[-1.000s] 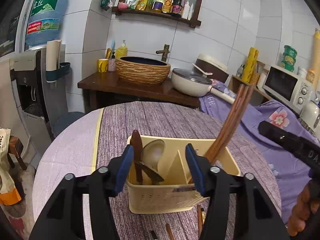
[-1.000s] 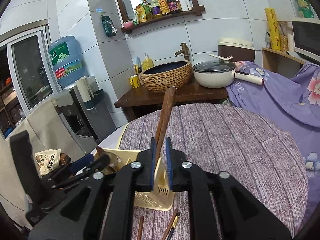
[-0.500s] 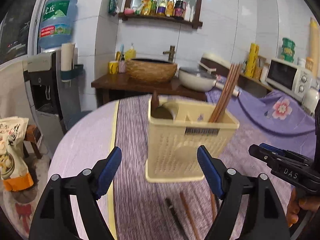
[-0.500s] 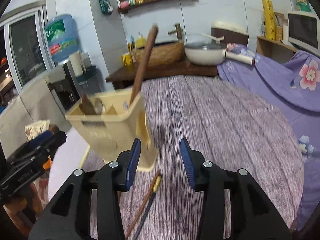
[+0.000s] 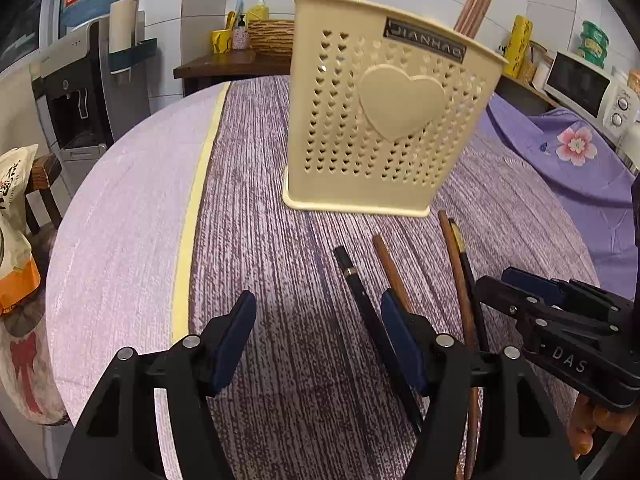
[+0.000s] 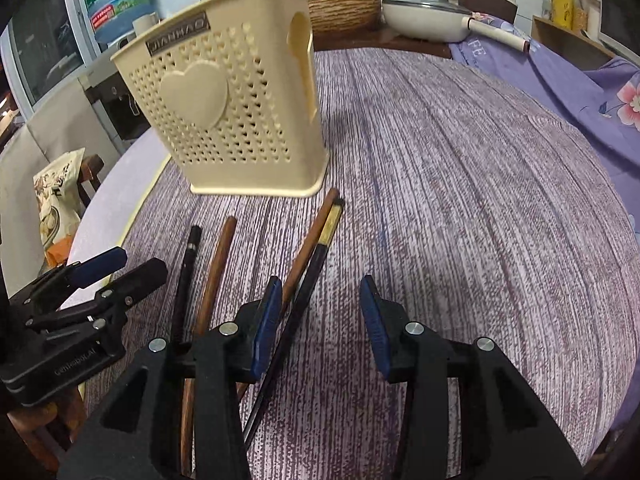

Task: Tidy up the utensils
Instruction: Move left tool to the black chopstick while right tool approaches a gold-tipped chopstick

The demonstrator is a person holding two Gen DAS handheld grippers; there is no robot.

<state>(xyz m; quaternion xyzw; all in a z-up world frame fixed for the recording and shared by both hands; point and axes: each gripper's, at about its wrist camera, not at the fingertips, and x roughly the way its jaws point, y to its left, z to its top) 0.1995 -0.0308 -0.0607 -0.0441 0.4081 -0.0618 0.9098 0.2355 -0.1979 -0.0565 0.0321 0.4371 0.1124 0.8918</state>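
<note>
Both grippers have dropped from the rim of the cream utensil holder (image 5: 394,112) to just above the table, and the wooden chopsticks the right gripper (image 6: 320,322) pinched a second ago now stand in the holder's far compartment, so I judge the next pick to be among the four loose chopsticks. These, two brown wooden (image 5: 390,272) and two glossy black (image 5: 360,300), lie slim and straight on the streaky purple tablecloth (image 5: 260,240) just before the perforated, heart-embossed plastic holder. The left gripper (image 5: 318,340) and the right both have their blue-padded jaws apart, closing slightly, gripping nothing.

black tongs (image 5: 316,340), blue pads (image 5: 236,336), silver screws
</note>
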